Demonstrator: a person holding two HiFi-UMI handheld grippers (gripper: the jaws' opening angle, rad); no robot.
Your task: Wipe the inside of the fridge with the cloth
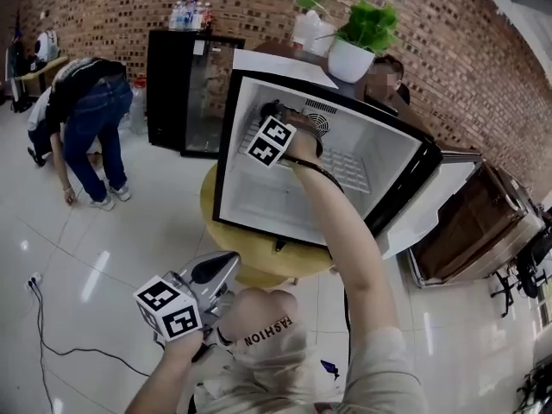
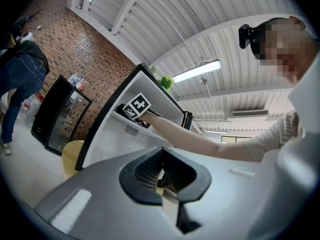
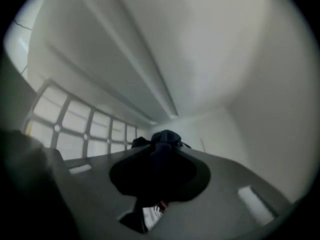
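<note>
A small white fridge (image 1: 226,145) stands open on a round yellow table (image 1: 216,222). My right gripper (image 1: 268,110) reaches into its upper left corner, near the back wall. It is shut on a dark cloth (image 1: 272,107). In the right gripper view the cloth (image 3: 163,138) bunches at the tips of the right gripper (image 3: 161,151), close to the white inner wall, with the wire shelf (image 3: 75,126) at the left. My left gripper (image 1: 226,264) hangs low by the person's body, outside the fridge. In its own view the left gripper (image 2: 161,173) is shut and empty.
The fridge door (image 1: 431,214) swings open to the right. A potted plant (image 1: 362,37) sits on top. A black glass-door cooler (image 1: 185,89) stands behind at the left, where a person (image 1: 86,110) bends over. A cable (image 1: 52,343) lies on the tiled floor.
</note>
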